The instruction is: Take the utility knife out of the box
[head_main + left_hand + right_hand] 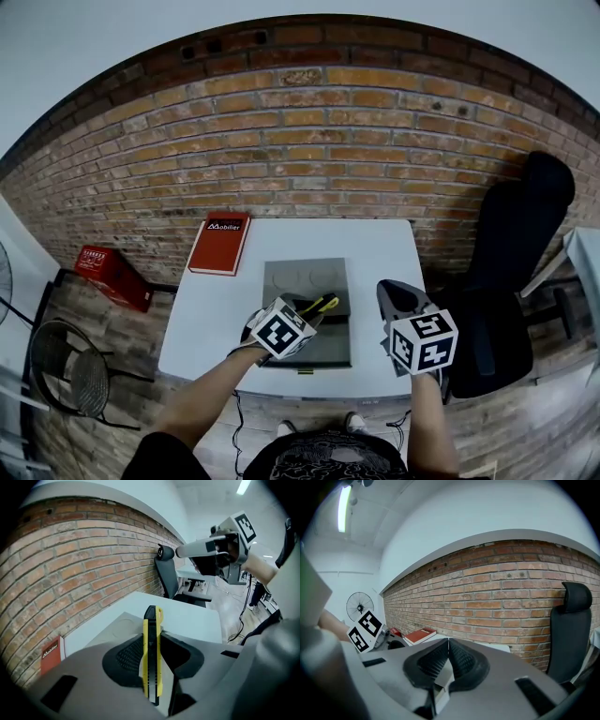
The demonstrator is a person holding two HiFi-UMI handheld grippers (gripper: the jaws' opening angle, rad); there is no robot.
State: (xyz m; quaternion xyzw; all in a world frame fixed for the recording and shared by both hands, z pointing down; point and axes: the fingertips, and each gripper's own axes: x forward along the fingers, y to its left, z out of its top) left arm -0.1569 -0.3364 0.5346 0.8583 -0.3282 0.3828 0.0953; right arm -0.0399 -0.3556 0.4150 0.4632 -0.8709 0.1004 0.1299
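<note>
The left gripper (pixel 311 312) is clamped on the knife (pixel 152 639). Its two pads press the yellow and black handle from either side, and the knife's tip sticks out past the jaws. In the head view the knife hangs over the middle of the box (pixel 302 274), which lies open on the table (pixel 211 314). From the left gripper view the knife looks clear of the box's floor, with the box and the table below and beyond it. So the step in hand seems to be the lift-out itself: the grasp is made and the knife looks all but free of the box.

The right gripper (pixel 447 654) hovers just to the right of the box with its jaws together and nothing between them.

The next move likely calls for carrying the knife sideways past the box's rim, keeping the clamp firm so the slim handle does not twist. Bare table lies left of the box, nearer than the book (pixel 220 244).
</note>
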